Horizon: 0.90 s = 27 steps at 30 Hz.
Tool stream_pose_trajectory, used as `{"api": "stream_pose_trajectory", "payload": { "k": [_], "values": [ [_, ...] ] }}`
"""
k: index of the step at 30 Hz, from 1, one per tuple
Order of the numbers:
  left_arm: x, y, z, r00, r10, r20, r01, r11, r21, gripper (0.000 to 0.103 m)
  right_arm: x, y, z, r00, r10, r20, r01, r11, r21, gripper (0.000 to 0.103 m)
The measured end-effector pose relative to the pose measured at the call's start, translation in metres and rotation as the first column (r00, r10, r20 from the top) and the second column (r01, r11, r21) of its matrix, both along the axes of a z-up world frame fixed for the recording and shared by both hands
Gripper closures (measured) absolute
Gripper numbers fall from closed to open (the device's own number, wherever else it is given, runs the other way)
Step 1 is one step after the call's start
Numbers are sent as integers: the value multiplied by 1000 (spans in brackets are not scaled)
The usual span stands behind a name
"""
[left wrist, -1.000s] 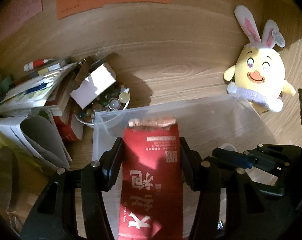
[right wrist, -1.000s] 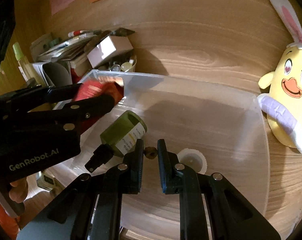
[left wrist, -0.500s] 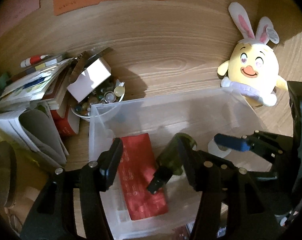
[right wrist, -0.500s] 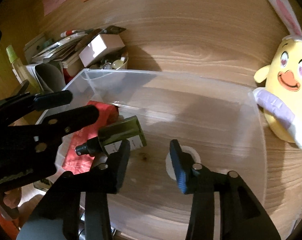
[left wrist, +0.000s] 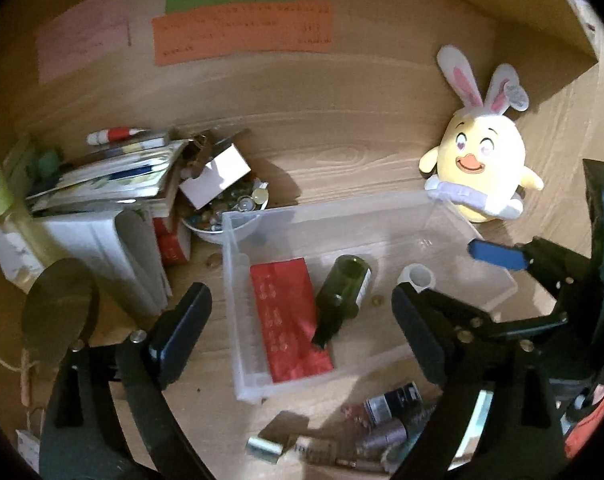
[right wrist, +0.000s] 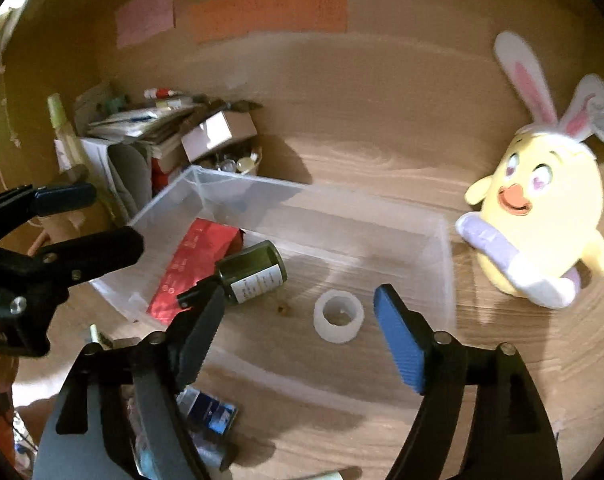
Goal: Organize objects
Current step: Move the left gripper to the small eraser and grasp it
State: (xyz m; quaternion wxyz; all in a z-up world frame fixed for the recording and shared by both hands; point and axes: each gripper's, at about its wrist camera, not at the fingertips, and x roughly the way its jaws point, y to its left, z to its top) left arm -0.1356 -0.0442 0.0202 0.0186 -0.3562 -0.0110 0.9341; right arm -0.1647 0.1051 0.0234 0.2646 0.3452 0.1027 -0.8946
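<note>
A clear plastic bin (left wrist: 262,216) (right wrist: 446,248) stands on the wooden desk. Inside lie a red packet (left wrist: 286,316) (right wrist: 198,268), a dark green bottle (left wrist: 342,292) (right wrist: 254,272), a white tape roll (left wrist: 416,276) (right wrist: 338,316) and a small brown bead (right wrist: 282,309). My left gripper (left wrist: 302,320) is open and empty, raised above the bin. My right gripper (right wrist: 298,332) is open and empty above the bin's near side; it also shows at the right of the left wrist view (left wrist: 498,254).
A yellow bunny plush (left wrist: 482,172) (right wrist: 538,216) sits right of the bin. A bowl of small items (left wrist: 222,216) with a white box (left wrist: 214,176), stacked books (left wrist: 102,184) and papers crowd the left. Small bottles (left wrist: 390,420) (right wrist: 206,412) lie in front of the bin.
Both grippers opened wider and pulled back up from the bin. The red packet and green bottle, let go earlier, stay lying in the bin.
</note>
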Motion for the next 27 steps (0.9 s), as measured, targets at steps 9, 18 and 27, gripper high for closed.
{"api": "stream_pose_trajectory", "payload": {
  "k": [9, 18, 27],
  "values": [
    [39, -11, -7, 1000, 3, 7, -3, 1000, -26, 8, 40, 26, 13, 999, 1, -52, -2, 1000, -16, 21],
    [67, -19, -38, 998, 11, 61, -8, 999, -48, 8, 67, 56, -9, 1000, -6, -10, 6, 1000, 5, 20],
    [78, -28, -75, 991, 24, 133, -22, 1000, -13, 8, 90, 79, -52, 988, -17, 151, 19, 1000, -14, 20]
  ]
}}
